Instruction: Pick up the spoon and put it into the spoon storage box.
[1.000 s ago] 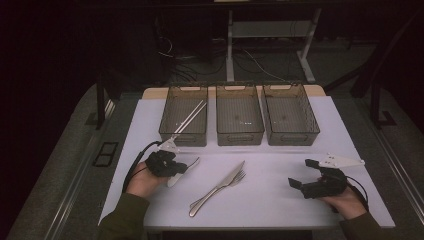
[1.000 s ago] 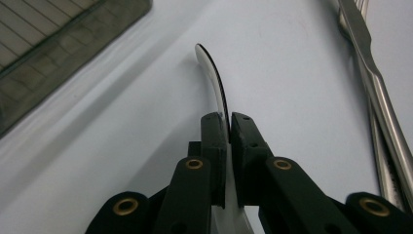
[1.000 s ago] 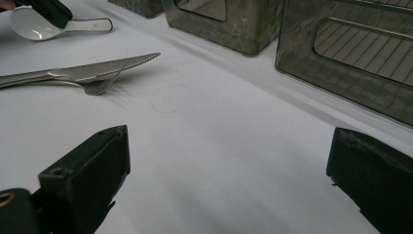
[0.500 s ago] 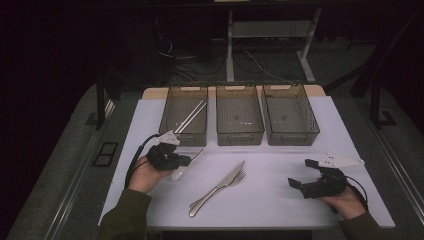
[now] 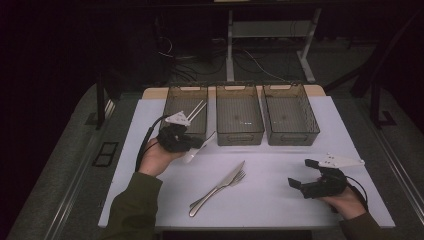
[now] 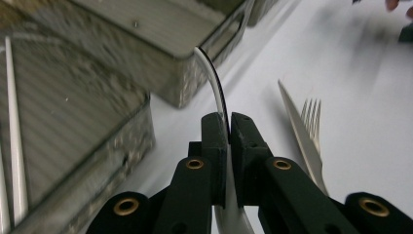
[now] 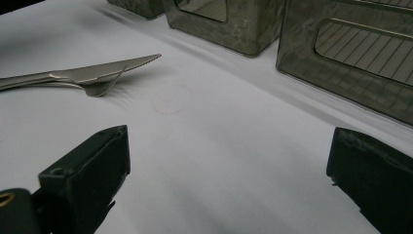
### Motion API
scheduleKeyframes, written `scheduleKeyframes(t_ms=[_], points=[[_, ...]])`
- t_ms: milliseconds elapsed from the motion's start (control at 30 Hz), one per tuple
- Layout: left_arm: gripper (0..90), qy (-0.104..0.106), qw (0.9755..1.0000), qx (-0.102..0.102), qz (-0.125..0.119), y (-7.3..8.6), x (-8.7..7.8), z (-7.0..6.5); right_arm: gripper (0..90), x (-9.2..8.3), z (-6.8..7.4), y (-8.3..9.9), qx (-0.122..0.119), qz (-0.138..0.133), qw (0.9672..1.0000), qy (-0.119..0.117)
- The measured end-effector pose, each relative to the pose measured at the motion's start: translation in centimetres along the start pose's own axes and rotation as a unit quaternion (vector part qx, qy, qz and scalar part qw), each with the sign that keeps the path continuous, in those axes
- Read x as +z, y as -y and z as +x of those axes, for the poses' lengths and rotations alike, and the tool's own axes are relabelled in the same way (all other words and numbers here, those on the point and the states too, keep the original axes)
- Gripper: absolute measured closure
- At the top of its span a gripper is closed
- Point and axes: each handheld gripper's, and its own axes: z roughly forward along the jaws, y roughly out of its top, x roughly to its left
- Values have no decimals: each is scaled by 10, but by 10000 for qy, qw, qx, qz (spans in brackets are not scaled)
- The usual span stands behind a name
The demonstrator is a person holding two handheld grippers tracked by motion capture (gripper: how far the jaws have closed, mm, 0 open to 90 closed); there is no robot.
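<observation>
1. The left tongs [image 5: 196, 143] were clamped on a white spoon [image 6: 214, 92], its thin curved handle pinched edge-on between the two black pads in the left gripper view. Against the frames from a second before, the hand had lifted off the counter [image 5: 280, 200] and travelled toward the left bin [image 5: 172, 102], so the spoon now hung above the counter just in front of that bin's near wall (its bowl poked out pale below the tongs in the high view).
2. That bin already held white chopsticks [image 5: 196, 110], so I judged the sorting to be under way: the spoon was picked up and on its way to a bin, though which of the three I could not tell.
3. The middle bin [image 5: 239, 137] and the right bin [image 5: 290, 137] looked bare inside.
4. The knife [image 5: 227, 180] and fork [image 5: 239, 176] lay crossed on the counter, exactly where they had been a second earlier; they were yet to be sorted.
5. The right tongs [image 5: 300, 173] stood wide apart, holding nothing, resting low by the counter's right edge, unmoved over the same second.
</observation>
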Motion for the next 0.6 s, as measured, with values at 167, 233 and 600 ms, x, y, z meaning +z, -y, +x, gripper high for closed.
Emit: scheduleKeyframes(t_ms=[167,233,600], points=[[843,19,10000,91,-32,-19,6,3,20,1,1,0,-13,6,10000,-12],[843,-5,9999,108,-28,-27,9,3,20,1,1,0,-11,2,10000,-13],[844,-49,9995,297,-129,-71,30,8,20,0,0,0,23,3,10000,-21]])
